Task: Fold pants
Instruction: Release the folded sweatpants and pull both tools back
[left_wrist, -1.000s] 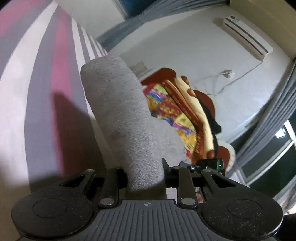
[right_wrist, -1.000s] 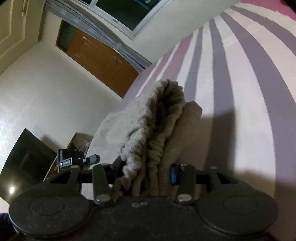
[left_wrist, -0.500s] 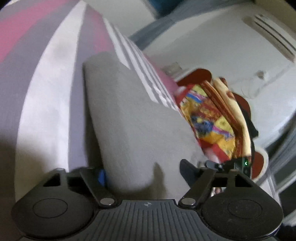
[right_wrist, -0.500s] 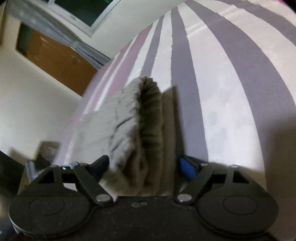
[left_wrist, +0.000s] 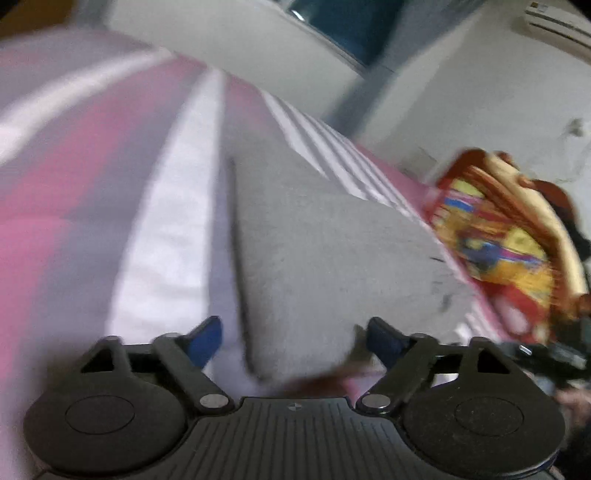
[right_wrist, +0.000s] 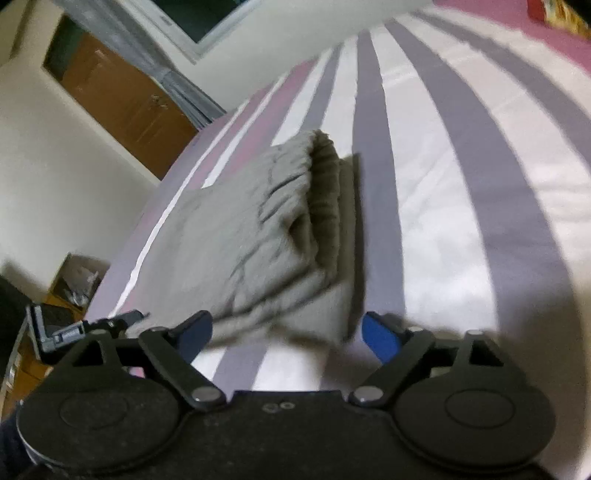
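Two views show the same grey, soft-knit folded pants lying flat on a bed with a sheet striped in pink, white and grey-purple.

From the left wrist, the picture is blurred. The left gripper has its blue-padded fingers spread wide, having just been opening; the near corner of the pants reaches in between them, but neither pad presses on the cloth. Beyond the pants, at the far right edge of the bed, lies a bright red, yellow and blue patterned blanket. A white wall-mounted air conditioner shows at the top right.

From the right wrist, the right gripper also stands wide apart, its jaws having just been opening, and holds nothing. The pants lie just ahead of its fingers, the gathered waistband end stacked in layers on the right side of the bundle. The striped sheet stretches off to the right. A brown wooden door stands in the far left wall.
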